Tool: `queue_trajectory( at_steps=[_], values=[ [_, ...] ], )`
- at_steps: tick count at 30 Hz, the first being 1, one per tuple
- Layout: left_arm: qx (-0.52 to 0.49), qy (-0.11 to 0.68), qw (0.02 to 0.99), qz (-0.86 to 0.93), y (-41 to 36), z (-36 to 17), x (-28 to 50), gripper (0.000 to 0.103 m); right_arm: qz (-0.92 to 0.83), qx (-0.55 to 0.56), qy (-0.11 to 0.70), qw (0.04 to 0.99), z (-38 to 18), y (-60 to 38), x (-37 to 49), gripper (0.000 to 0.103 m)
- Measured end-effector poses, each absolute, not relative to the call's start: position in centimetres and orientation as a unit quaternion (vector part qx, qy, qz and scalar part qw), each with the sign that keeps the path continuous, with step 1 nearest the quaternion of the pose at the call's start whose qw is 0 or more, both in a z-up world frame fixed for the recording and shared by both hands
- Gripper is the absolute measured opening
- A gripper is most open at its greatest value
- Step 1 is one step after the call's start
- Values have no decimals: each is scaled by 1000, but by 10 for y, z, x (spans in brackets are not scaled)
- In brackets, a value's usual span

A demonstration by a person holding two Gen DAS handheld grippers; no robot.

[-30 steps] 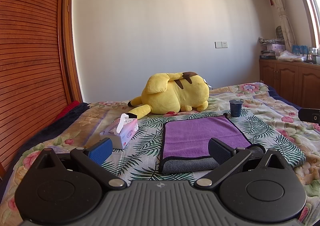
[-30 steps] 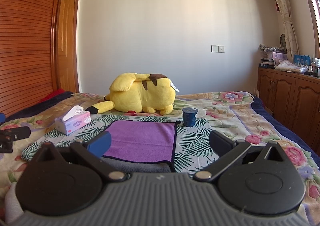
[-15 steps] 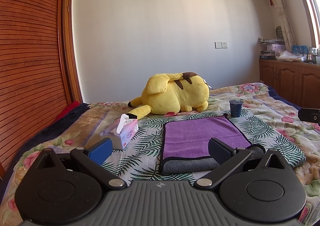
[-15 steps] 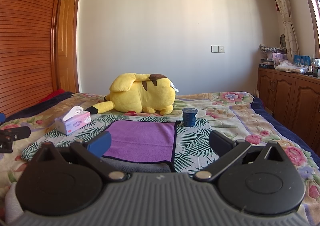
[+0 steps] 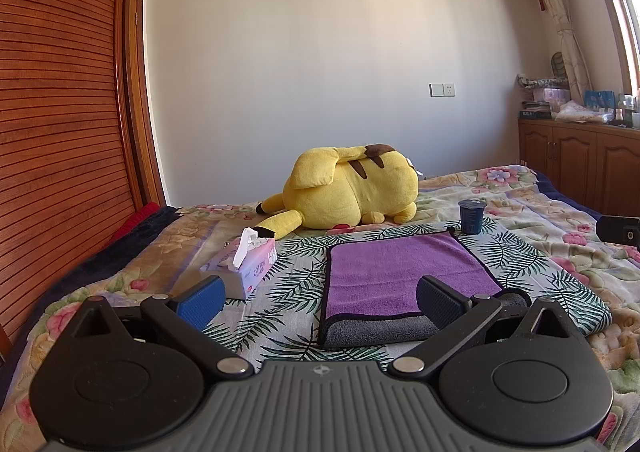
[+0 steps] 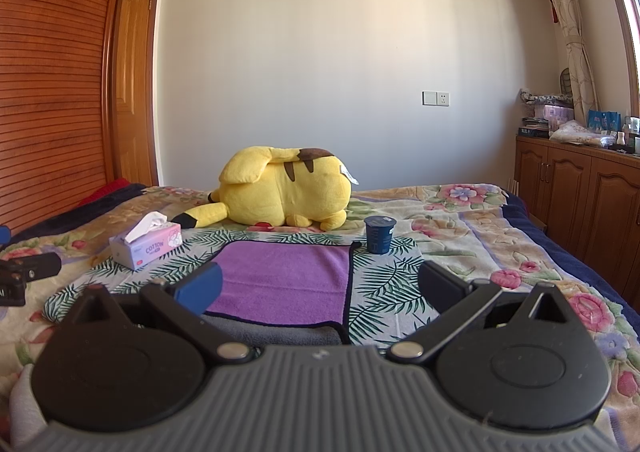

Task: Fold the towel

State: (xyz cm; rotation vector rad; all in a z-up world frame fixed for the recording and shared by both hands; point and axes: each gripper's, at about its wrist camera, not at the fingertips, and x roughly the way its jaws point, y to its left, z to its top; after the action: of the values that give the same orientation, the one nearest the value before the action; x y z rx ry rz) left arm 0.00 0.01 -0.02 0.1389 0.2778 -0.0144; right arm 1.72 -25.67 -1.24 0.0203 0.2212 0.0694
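Covering the bed (image 5: 520,211) a floral quilt, purple towel (image 5: 400,268) lying folded, left gripper (image 5: 320,298) and right gripper (image 6: 320,286) spread wide, empty, nothing moved since earlier.

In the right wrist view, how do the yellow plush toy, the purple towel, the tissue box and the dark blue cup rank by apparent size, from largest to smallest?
1. purple towel and yellow plush toy: alike in apparent size, and the towel is nearer, so unranked
2. tissue box
3. dark blue cup
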Motion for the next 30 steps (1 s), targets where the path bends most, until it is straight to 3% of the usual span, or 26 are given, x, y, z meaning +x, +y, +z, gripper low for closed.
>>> queue_trajectory(
  at_steps=[30],
  values=[
    [73,156,985,-16,-2,-4,8,87,38,6,119,992,-11,-250,23,103]
  ],
)
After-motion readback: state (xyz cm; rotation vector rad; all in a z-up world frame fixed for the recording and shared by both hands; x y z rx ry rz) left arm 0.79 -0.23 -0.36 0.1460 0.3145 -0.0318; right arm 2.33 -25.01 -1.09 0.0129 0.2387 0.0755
